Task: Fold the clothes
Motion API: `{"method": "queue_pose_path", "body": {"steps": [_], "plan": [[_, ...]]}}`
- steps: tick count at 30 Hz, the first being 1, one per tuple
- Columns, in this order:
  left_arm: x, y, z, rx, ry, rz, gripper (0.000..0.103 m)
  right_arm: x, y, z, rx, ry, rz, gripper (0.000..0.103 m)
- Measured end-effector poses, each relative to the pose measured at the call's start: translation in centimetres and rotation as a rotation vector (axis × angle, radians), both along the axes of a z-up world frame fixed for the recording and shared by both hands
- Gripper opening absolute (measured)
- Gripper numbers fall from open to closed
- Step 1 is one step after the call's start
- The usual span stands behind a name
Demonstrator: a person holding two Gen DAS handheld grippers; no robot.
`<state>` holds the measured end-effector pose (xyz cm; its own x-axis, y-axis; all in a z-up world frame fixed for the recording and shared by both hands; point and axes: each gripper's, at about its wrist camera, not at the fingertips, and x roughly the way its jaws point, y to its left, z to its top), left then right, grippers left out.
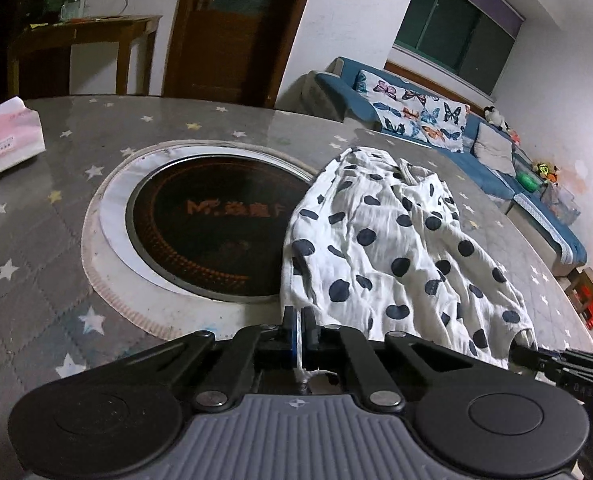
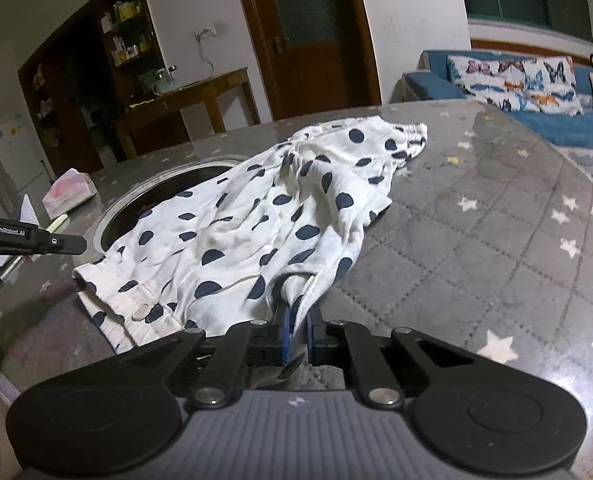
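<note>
A white garment with dark blue dots point(image 1: 400, 248) lies crumpled on the grey star-patterned table point(image 1: 36, 248). Its left part overlaps the round black cooktop. My left gripper point(image 1: 297, 316) is shut on the garment's near left corner. My right gripper point(image 2: 296, 300) is shut on the garment's near right edge point(image 2: 256, 232), with cloth bunched between the jaws. The right gripper also shows at the lower right of the left wrist view point(image 1: 552, 360), and the left gripper shows at the left edge of the right wrist view point(image 2: 72, 244).
A round black cooktop point(image 1: 216, 232) is set into the table's middle. A pink tissue pack point(image 1: 4, 136) lies at the far left of the table. A blue sofa point(image 1: 476, 152) stands beyond the table. A wooden side table point(image 2: 184, 108) and a door stand behind.
</note>
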<state>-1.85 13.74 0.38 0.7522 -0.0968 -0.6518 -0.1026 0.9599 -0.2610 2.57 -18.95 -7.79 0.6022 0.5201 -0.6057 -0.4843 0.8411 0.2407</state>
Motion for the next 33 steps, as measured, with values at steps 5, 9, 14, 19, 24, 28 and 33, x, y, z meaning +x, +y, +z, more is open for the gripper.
{"method": "queue_pose_path", "body": {"steps": [5, 9, 14, 19, 24, 28, 33], "plan": [[1.3, -0.4, -0.5, 0.036, 0.004, -0.009, 0.038, -0.1, 0.0, -0.5, 0.025, 0.025, -0.007, 0.018], [2.4, -0.8, -1.2, 0.055, 0.025, -0.015, 0.048, -0.2, -0.1, -0.8, 0.043, 0.047, -0.006, 0.023], [3.6, -1.1, -2.4, 0.053, 0.065, -0.027, 0.036, -0.2, 0.1, -1.0, 0.053, 0.059, 0.009, 0.023], [3.6, -0.9, -3.1, 0.032, 0.094, -0.043, 0.009, -0.1, 0.3, -1.2, 0.057, 0.066, 0.027, 0.011], [1.9, -0.3, -2.2, 0.021, 0.076, -0.039, 0.006, -0.3, 0.1, -0.6, 0.049, 0.055, 0.067, 0.006], [-0.6, 0.1, -1.7, 0.013, 0.095, -0.050, 0.006, -1.1, -0.2, 0.3, 0.032, 0.059, 0.119, 0.006], [-4.4, 0.1, -2.1, 0.026, 0.138, -0.089, 0.006, -3.1, -0.7, 1.1, 0.001, 0.083, 0.220, 0.006]]}}
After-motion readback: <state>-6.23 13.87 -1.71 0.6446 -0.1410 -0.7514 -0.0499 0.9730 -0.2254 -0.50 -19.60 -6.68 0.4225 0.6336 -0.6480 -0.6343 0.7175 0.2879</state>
